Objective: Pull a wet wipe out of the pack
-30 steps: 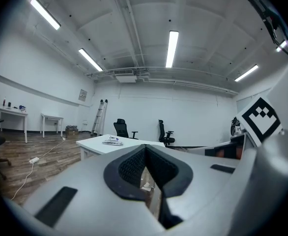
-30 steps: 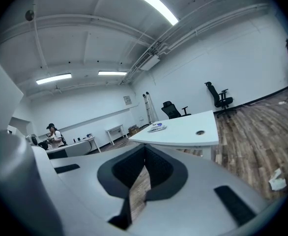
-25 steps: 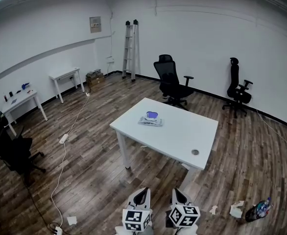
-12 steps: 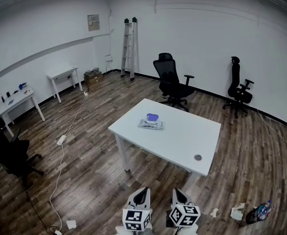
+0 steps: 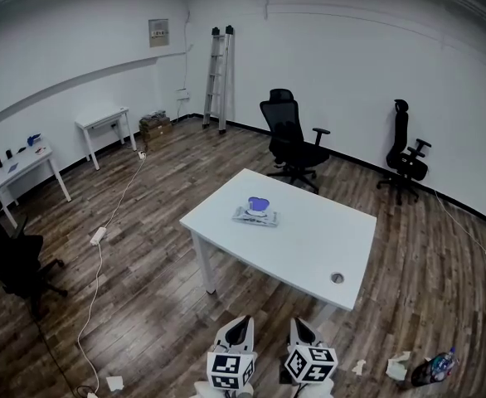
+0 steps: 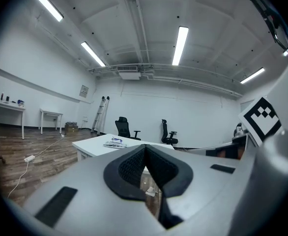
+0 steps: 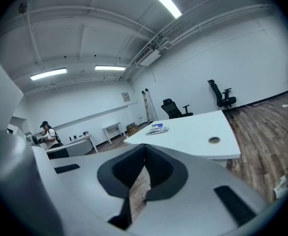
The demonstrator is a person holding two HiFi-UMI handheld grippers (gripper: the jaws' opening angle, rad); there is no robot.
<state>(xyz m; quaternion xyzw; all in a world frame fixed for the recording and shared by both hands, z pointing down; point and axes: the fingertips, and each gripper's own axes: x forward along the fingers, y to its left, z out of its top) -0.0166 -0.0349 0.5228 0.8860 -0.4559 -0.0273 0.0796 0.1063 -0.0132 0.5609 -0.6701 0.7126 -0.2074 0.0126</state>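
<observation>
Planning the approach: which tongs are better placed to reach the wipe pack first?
Left, marginally: the wipe pack sits on the table more in line with the left tongs than the right tongs. Both are shut, empty and far off.

White table [image 5: 313, 243], purple-topped pack [image 5: 255, 213]

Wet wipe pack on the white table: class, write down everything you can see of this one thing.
The wet wipe pack is a flat, soft-looking pale packet with a blue-purple part raised on its top. It lies flat on the white table, toward its left end in the head view, in from the edges. Only the table touches it. It is too small here to tell any print, or whether a wipe sticks out.
</observation>
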